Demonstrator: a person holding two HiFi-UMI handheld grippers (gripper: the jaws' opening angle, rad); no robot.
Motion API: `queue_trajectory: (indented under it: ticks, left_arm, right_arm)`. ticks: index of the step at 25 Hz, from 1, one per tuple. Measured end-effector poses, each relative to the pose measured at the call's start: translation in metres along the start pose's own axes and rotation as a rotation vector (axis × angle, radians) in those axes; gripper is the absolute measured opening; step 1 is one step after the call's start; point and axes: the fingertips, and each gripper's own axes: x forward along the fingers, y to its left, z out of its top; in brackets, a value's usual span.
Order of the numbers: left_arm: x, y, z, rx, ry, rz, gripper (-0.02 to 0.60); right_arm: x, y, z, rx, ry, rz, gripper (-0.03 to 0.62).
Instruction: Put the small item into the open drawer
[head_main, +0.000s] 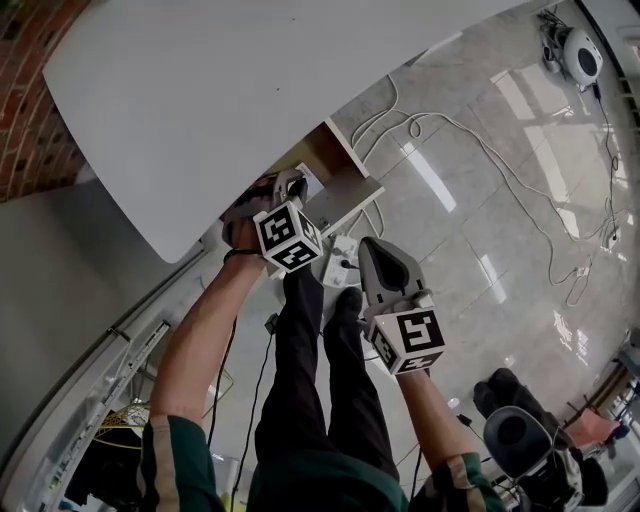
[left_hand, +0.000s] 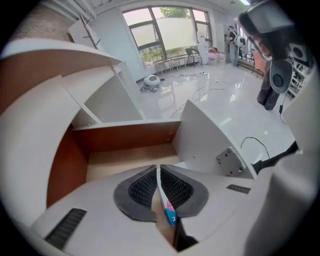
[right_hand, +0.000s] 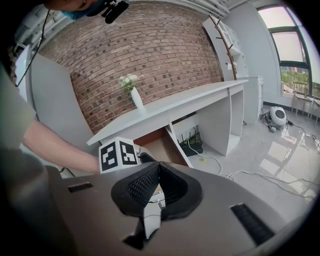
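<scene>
**Left gripper view.** The left gripper (left_hand: 159, 172) has its jaws drawn narrow and clamped on the small item (left_hand: 169, 210). It is a thin flat piece, white with a pink and blue mark, held edge-on between the ribbed pads. Just beyond the jaw tips is the open drawer (left_hand: 127, 162), and the part of its wooden floor in view is bare. The item is above the drawer cavity, touching neither floor nor walls.

Status, as judged: the pick-up is done and the item is at the drawer, but it is not yet deposited. What is left is to lower it in, let go and withdraw.

**Head view.** The left gripper is at the mouth of the drawer, which juts out from under the white desk (head_main: 180, 110). The item cannot be made out here (too small, and the gripper body covers it). The right gripper (head_main: 372, 255) is well apart from the drawer, over the floor and in front of the person's legs.

**Right gripper view.** The right gripper's jaws are together with nothing between the pads. Past them, the left gripper's marker cube (right_hand: 119, 155) is beside the drawer opening. The item is not visible from this side. The right gripper appears to play no part in the placing.
</scene>
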Motion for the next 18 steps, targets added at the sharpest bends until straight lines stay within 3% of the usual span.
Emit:
queue_trajectory:
  ticks: [4,18]
  left_arm:
    - [-0.033,-0.002,0.017,-0.031,-0.088,0.042,0.015]
    - [-0.160,-0.041,0.037,-0.367,-0.181,0.083,0.014]
  right_arm:
    - [-0.015,0.001,0.007,-0.028,-0.001,-0.001,0.025]
    - [-0.076,0.045,0.021,-0.148,0.024,0.066,0.025]
